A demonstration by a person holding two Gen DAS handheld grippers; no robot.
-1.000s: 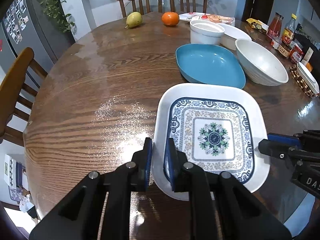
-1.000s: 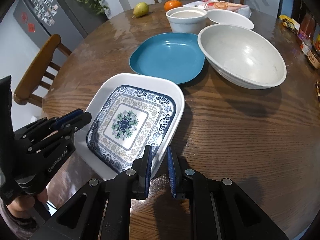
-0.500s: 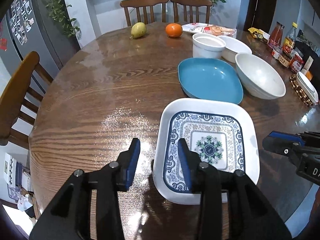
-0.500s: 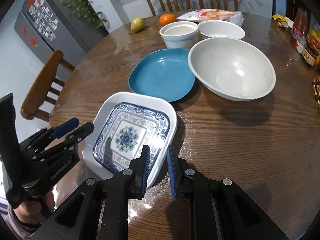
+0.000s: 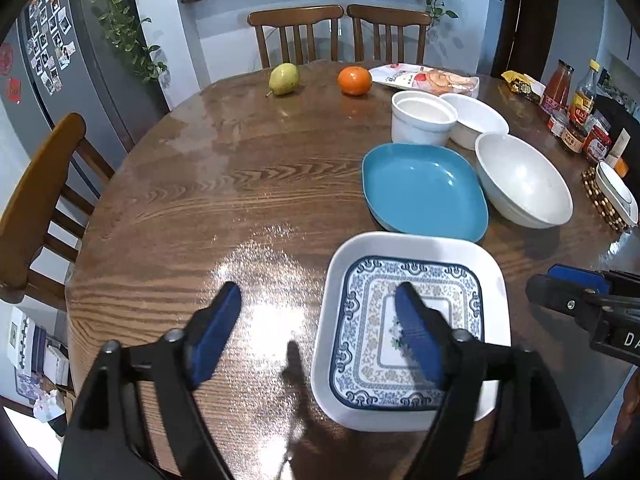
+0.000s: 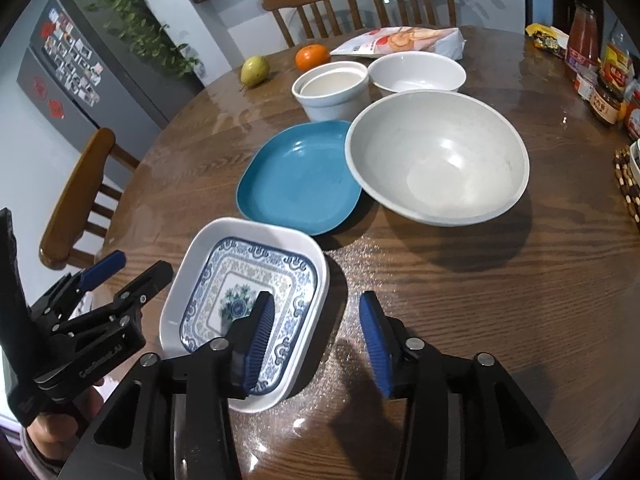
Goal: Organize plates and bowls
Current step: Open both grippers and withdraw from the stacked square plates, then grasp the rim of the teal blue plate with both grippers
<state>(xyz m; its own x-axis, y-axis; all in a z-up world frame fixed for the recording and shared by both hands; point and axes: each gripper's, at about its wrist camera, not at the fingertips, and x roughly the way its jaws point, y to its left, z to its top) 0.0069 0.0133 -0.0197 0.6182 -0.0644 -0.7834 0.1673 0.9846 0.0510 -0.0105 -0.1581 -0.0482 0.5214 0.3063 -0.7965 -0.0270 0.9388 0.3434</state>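
Note:
A white square plate with a blue pattern (image 5: pixel 416 264) lies flat on the wooden table near its front edge; it also shows in the right wrist view (image 6: pixel 248 272). My left gripper (image 5: pixel 318 312) is open, raised over the plate's left rim. My right gripper (image 6: pixel 316 320) is open over the plate's right rim. Behind lie a blue plate (image 5: pixel 424 190) (image 6: pixel 300 176), a large white bowl (image 5: pixel 524 180) (image 6: pixel 436 160), a ribbed white bowl (image 5: pixel 422 118) (image 6: pixel 332 90) and a smaller white bowl (image 5: pixel 478 120) (image 6: pixel 416 72).
A pear (image 5: pixel 284 79), an orange (image 5: pixel 354 80) and a snack bag (image 5: pixel 428 79) sit at the far side. Bottles and jars (image 5: pixel 572 108) and a beaded mat with a dish (image 5: pixel 614 196) stand at the right. Wooden chairs (image 5: pixel 36 196) surround the table.
Both grippers have let go of the patterned plate, opened wide and pulled back and up. The plate now rests flat on the table.

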